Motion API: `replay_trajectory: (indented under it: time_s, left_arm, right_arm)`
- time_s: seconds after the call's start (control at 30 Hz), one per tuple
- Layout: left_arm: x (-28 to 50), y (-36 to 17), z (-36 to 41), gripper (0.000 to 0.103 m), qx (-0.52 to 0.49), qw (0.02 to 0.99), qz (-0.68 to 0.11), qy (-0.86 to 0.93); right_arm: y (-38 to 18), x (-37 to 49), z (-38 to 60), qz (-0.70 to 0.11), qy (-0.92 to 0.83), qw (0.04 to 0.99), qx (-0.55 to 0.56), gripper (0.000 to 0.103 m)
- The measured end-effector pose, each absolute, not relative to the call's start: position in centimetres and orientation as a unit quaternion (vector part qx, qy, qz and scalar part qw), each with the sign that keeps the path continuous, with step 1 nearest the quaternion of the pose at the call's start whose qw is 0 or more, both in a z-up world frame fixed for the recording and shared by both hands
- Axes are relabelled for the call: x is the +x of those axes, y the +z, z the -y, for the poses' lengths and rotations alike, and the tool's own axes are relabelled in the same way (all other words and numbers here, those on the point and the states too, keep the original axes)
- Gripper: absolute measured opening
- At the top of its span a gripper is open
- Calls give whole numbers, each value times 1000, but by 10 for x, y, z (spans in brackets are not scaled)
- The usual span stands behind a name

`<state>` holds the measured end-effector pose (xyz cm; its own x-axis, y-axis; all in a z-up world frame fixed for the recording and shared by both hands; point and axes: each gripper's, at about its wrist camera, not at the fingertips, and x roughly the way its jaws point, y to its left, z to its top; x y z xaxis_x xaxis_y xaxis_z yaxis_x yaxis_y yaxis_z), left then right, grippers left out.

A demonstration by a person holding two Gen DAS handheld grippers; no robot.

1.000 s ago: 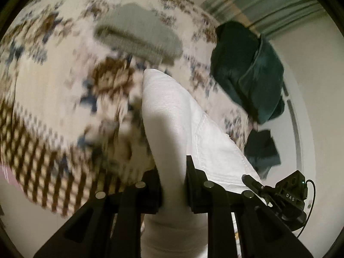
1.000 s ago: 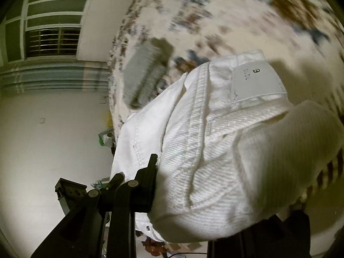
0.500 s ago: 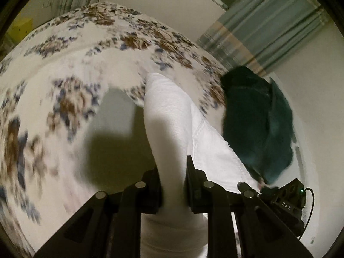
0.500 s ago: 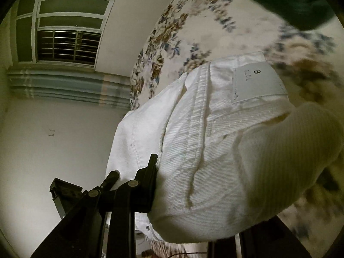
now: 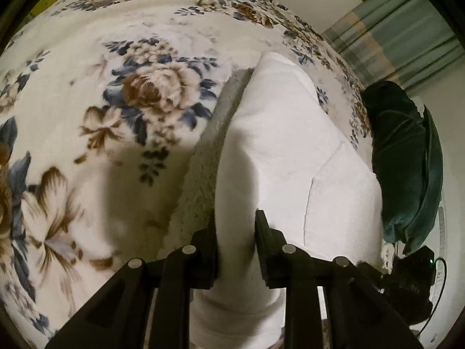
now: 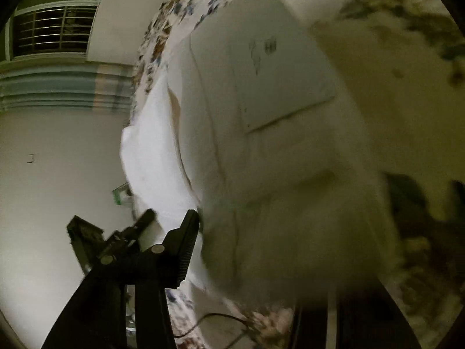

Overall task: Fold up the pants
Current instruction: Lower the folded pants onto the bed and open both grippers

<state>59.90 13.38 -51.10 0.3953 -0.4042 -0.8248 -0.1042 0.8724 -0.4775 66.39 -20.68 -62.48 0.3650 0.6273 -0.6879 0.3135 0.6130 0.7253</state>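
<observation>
Holding a thick fold of the white denim pants (image 5: 290, 151) between its two black fingers, your left gripper (image 5: 236, 247) is closed on the cloth, and the fabric fills the narrow gap between the jaws and bulges out below them. The pants are above the cream fleece blanket with brown and blue flowers (image 5: 87, 101), and their far end lies over a folded grey fuzzy cloth (image 5: 209, 157), which shows as a strip along the left edge of the white fabric. To the right of the pants, near the edge of the blanket, a dark green garment (image 5: 407, 160) lies in a heap. In the right wrist view the picture is blurred, so the details are not sharp. There the pants (image 6: 261, 145) fill most of the view, with a pale rectangular label (image 6: 279, 67) on the waistband part. Your right gripper (image 6: 261, 232) shows only its one black finger (image 6: 186, 247) at the left side of the cloth; the other finger is hidden behind the fabric, so I cannot tell if this gripper is closed on the pants or not. Behind, you can see a barred window (image 6: 52, 29) and a striped curtain (image 6: 64, 87).
</observation>
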Motion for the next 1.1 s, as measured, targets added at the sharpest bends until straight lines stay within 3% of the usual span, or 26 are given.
replay_trajectory:
  time_s: [0.27,0.33,0.4,0.43,0.47,0.53,0.73,1.1]
  left_arm:
    - [600,-471,-114,26,-165,807,-566,-40]
    - [593,-455,-107,27,-123,815,-566,-15]
    - [583,-438,-101,39,-95,823,-560,-7]
    - [577,-430,-98,56,-81,825,-559,0]
    - [571,-421,-94,80,-65,829,-555,8]
    - [557,-404,-91,93,-51,837,-545,13]
    - [520,-355,-80,100,-16,858,-513,35]
    - [413,-248,-54,100,-4,889,-457,30]
  right_arm:
    - [-579,658,214,-580,29,745,329,52]
    - [-556,657,204,-579,4,769,271,73]
    - [-532,652,199,-573,-17,792,212,91]
    - [-518,649,193,-567,-31,803,179,97]
    - [-507,644,191,-563,-38,809,164,98]
    - [-485,635,187,-554,-56,820,133,102]
    - [-413,593,180,-513,-91,850,81,103]
    - [-280,473,181,-445,-76,890,67,103]
